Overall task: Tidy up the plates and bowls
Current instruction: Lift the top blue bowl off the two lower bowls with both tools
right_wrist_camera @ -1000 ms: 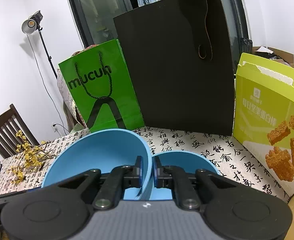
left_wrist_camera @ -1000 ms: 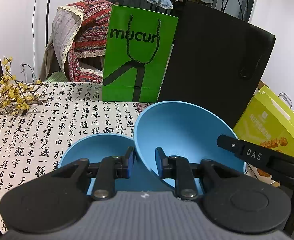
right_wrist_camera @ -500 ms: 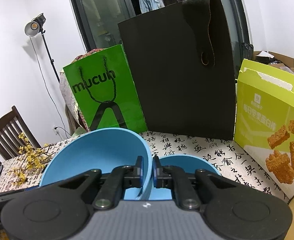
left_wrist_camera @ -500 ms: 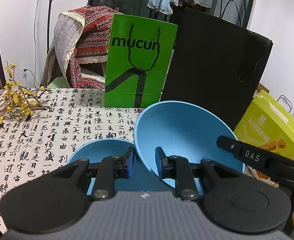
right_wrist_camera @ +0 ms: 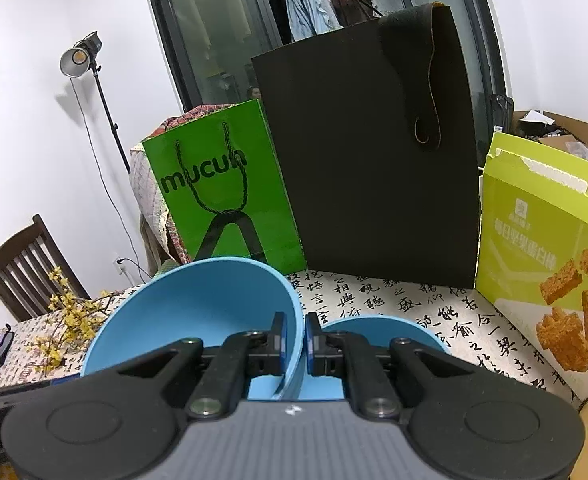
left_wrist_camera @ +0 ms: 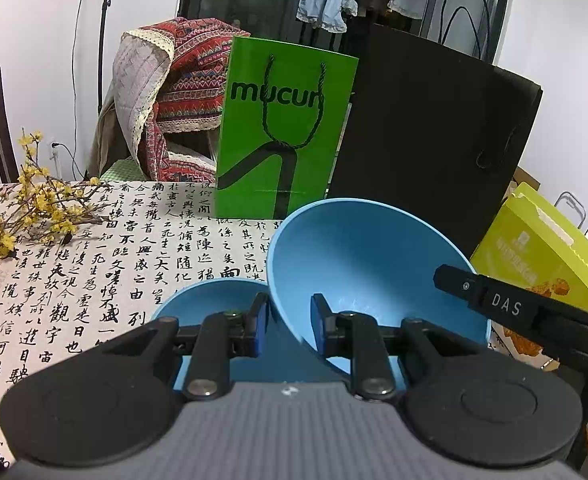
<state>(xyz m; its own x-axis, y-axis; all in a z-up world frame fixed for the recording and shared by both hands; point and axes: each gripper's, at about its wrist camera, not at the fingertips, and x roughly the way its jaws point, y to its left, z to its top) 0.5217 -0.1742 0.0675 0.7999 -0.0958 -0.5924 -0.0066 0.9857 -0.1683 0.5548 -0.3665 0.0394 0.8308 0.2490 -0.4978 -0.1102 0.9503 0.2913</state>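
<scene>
While left tool (left_wrist_camera: 289,314) and right tool (right_wrist_camera: 296,324) each pinch the big blue bowl (left_wrist_camera: 366,264) rim, tilted mid-frame above the counter (left_wrist_camera: 133,264) — uneven pull could slip it onto the smaller bowl (left_wrist_camera: 209,300).

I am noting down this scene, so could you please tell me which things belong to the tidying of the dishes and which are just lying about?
Belongs to the job:
- large blue bowl, gripped at its rim by both tools
- small blue bowl on the table beneath it

Just lying about:
- green bag
- black bag
- snack box
- yellow flower sprigs
- patterned blanket
</scene>
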